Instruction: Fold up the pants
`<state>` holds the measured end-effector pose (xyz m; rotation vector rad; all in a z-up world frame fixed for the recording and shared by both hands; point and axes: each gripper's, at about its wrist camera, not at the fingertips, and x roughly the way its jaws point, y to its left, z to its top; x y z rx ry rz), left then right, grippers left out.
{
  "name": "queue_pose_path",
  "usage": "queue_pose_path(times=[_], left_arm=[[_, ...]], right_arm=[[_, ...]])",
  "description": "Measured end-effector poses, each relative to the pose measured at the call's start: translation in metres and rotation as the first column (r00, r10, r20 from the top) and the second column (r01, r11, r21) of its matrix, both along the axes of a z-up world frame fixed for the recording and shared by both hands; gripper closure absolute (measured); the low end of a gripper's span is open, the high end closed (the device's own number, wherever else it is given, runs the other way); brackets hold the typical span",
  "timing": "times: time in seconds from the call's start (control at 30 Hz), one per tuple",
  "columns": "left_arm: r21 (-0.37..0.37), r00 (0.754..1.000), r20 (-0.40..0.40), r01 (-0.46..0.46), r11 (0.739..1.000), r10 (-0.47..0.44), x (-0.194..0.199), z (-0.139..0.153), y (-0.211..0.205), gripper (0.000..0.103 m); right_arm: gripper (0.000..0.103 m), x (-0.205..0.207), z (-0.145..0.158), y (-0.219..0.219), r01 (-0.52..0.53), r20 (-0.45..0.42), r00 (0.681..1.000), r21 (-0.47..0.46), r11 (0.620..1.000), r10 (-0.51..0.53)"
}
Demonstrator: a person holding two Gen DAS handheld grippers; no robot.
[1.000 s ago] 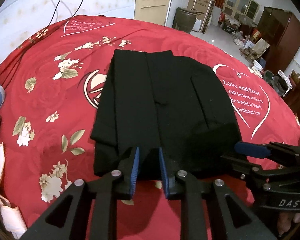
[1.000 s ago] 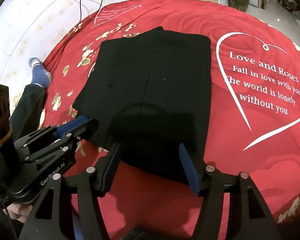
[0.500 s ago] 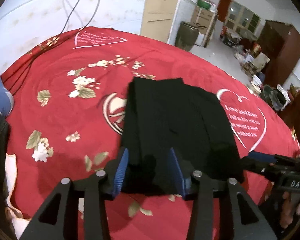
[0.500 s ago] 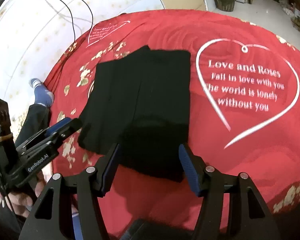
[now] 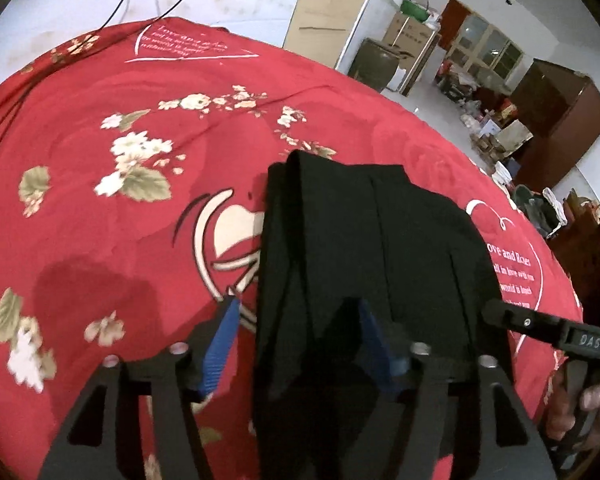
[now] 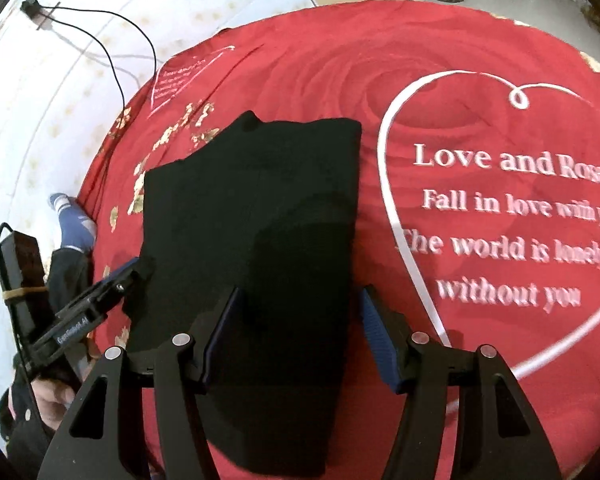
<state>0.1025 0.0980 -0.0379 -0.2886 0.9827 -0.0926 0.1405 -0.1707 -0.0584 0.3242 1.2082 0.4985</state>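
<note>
Black folded pants [image 5: 364,240] lie flat on a red bedspread [image 5: 100,220]. My left gripper [image 5: 296,344] hovers over their near left edge. Its jaws are opening and stand wide; the cloth's edge runs between the blue pads [image 5: 220,340] without being pinched. My right gripper [image 6: 298,332] is open over the near right edge of the pants [image 6: 260,208], the cloth passing under and between its pads. Each gripper's tip shows in the other's view, the right gripper [image 5: 494,312] and the left gripper [image 6: 136,270], each in a hand.
The bedspread bears a white heart with lettering [image 6: 500,220] to the right of the pants. A person's leg in a blue sock [image 6: 68,216] stands at the bed's left side. A dark jar [image 5: 374,64] and a brown cabinet [image 5: 560,120] stand beyond the far edge.
The left gripper's jaws have gone from nearly shut to wide apart. Both grippers have drawn back and shifted sideways, so the pants look smaller. The right gripper's jaws have kept their width.
</note>
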Motion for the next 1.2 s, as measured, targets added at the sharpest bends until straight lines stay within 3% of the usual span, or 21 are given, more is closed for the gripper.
queue_pose_path(times=[0.07, 0.13, 0.17, 0.27, 0.37, 0.5, 0.6, 0.7, 0.8, 0.87, 0.9, 1.07, 1.2], left_arm=[[-0.005, 1.0, 0.02, 0.0, 1.0, 0.0, 0.004, -0.001, 0.0, 0.035], [-0.003, 1.0, 0.019, 0.011, 1.0, -0.011, 0.007, 0.002, -0.005, 0.052], [0.002, 1.0, 0.02, 0.014, 1.0, -0.014, 0.007, 0.004, -0.008, 0.055], [0.063, 1.0, 0.018, 0.004, 0.998, -0.005, 0.007, 0.014, -0.013, 0.077], [0.016, 0.999, 0.031, -0.03, 0.999, 0.03, 0.006, 0.031, -0.004, 0.085], [0.073, 0.997, 0.072, -0.02, 0.997, 0.014, 0.004, 0.056, -0.006, 0.086], [0.064, 0.994, 0.099, -0.044, 0.997, 0.038, 0.003, 0.071, 0.009, 0.086], [0.088, 0.995, 0.069, -0.082, 0.993, 0.076, 0.011, 0.059, 0.027, 0.084], [0.129, 0.99, 0.035, -0.138, 0.982, 0.135, 0.014, 0.04, 0.038, 0.084], [0.125, 0.988, 0.016, -0.156, 0.98, 0.155, 0.011, 0.034, 0.042, 0.084], [0.133, 0.988, 0.023, -0.155, 0.979, 0.154, 0.009, 0.036, 0.04, 0.084], [0.145, 0.991, 0.083, -0.121, 0.982, 0.11, -0.003, 0.058, 0.021, 0.084], [0.161, 0.995, 0.079, -0.07, 0.984, 0.058, -0.017, 0.062, -0.002, 0.084]], right_arm=[[0.043, 0.004, 0.0, 0.002, -0.002, 0.012, 1.0, 0.015, 1.0, 0.002], [0.048, 0.008, 0.0, 0.006, -0.008, 0.027, 1.0, 0.011, 1.0, 0.008], [0.069, 0.009, 0.001, 0.008, -0.009, 0.033, 0.999, -0.006, 1.0, 0.01], [0.088, 0.012, 0.001, 0.001, 0.013, 0.015, 1.0, 0.034, 0.999, -0.013], [0.089, 0.01, 0.013, 0.002, 0.003, 0.032, 0.999, 0.053, 0.999, -0.004], [0.09, 0.009, 0.036, 0.008, 0.0, 0.051, 0.999, 0.128, 0.992, -0.006], [0.09, 0.008, 0.051, 0.016, -0.013, 0.074, 0.997, 0.159, 0.987, 0.002], [0.089, 0.013, 0.053, 0.026, -0.029, 0.079, 0.997, 0.171, 0.985, 0.015], [0.087, 0.023, 0.026, 0.035, -0.038, 0.011, 0.999, 0.11, 0.993, 0.037], [0.084, 0.025, 0.016, 0.034, -0.021, 0.006, 1.0, 0.023, 1.0, 0.021], [0.084, 0.025, 0.016, 0.03, -0.019, 0.01, 1.0, 0.029, 0.999, 0.019], [0.082, 0.007, 0.04, 0.023, -0.025, 0.094, 0.995, -0.025, 0.999, 0.027], [0.082, -0.021, 0.052, 0.038, -0.073, 0.146, 0.986, -0.081, 0.994, 0.084]])
